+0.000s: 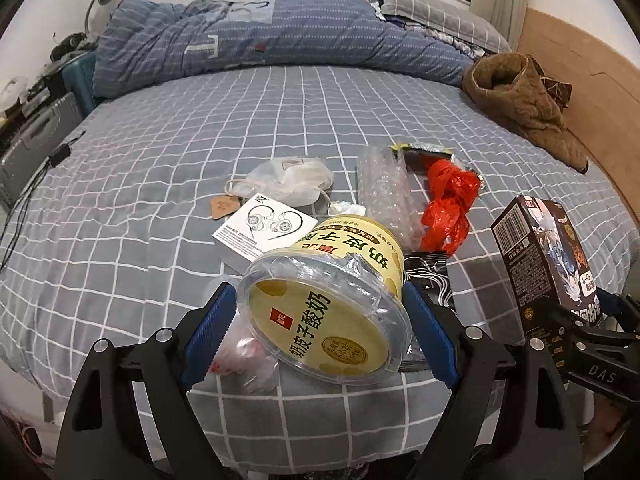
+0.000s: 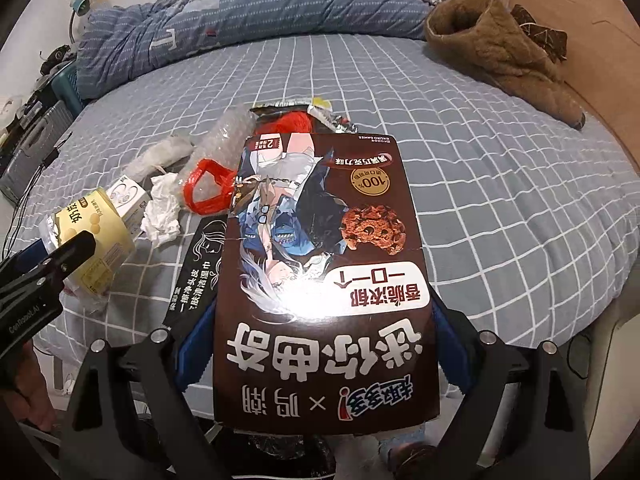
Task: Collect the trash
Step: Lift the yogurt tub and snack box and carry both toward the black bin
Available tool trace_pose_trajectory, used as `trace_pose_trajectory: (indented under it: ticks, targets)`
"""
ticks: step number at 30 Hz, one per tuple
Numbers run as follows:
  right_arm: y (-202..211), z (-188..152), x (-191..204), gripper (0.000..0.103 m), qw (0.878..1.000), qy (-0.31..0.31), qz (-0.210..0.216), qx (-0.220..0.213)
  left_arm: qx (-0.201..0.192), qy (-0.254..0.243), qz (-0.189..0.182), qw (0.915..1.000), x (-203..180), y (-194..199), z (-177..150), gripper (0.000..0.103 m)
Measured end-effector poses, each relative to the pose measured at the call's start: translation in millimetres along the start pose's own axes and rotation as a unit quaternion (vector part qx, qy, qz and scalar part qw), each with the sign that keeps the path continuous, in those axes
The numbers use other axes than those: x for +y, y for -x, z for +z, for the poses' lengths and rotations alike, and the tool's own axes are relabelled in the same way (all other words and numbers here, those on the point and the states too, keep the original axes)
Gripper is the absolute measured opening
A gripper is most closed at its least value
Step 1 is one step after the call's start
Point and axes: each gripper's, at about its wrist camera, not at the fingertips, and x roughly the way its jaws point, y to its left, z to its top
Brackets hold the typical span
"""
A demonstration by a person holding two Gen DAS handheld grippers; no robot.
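Observation:
My left gripper (image 1: pixel 320 316) is shut on a yellow yogurt tub (image 1: pixel 328 300) with a clear lid, held tilted above the bed's near edge; the tub also shows in the right wrist view (image 2: pixel 96 236). My right gripper (image 2: pixel 320 340) is shut on a brown cookie box (image 2: pixel 324 272), held over the bed; the box also shows in the left wrist view (image 1: pixel 540 256). On the bed lie a red plastic bag (image 1: pixel 448 204), bubble wrap (image 1: pixel 384 188), a white bag (image 1: pixel 292 180), a white earphone box (image 1: pixel 264 228), a crumpled tissue (image 2: pixel 162 208) and a black wrapper (image 2: pixel 196 272).
The bed has a grey checked sheet (image 1: pixel 200 140). A blue duvet (image 1: pixel 260 32) is bunched at the far side, with a brown garment (image 1: pixel 520 100) at the right by the wooden headboard (image 1: pixel 580 72). A suitcase (image 1: pixel 36 140) and cables (image 1: pixel 44 164) are at the left.

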Motion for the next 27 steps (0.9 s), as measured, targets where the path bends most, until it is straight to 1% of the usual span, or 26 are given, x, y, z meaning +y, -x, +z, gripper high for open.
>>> trace_pose_trajectory:
  ticks: [13, 27]
  targets:
    - [45, -11, 4, 0.087, 1.0, 0.008, 0.004, -0.024, -0.01, 0.009, 0.005, 0.9999, 3, 44, -8, 0.083]
    - [96, -34, 15, 0.087, 0.999, 0.026, 0.009, -0.045, -0.015, 0.013, 0.016, 0.9997, 4, 97, -35, 0.083]
